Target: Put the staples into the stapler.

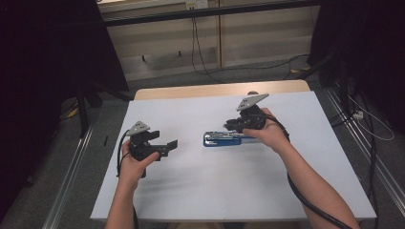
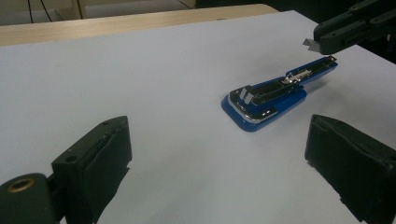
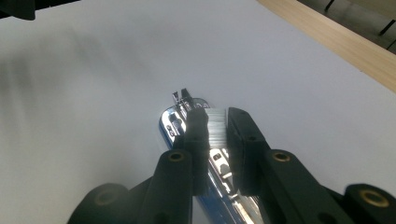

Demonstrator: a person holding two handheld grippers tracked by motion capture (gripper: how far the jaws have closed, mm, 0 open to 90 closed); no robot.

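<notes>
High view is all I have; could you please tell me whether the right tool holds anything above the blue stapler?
Observer: Yes, the right tool is shut on a strip of staples, clear in the right gripper view.
Operator: Thanks. Is the stapler open?
Observer: The blue stapler lies with its staple channel exposed, facing up.
Operator: And the left tool?
Observer: The left tool is open, nothing between its jaws, just bare table.
</notes>
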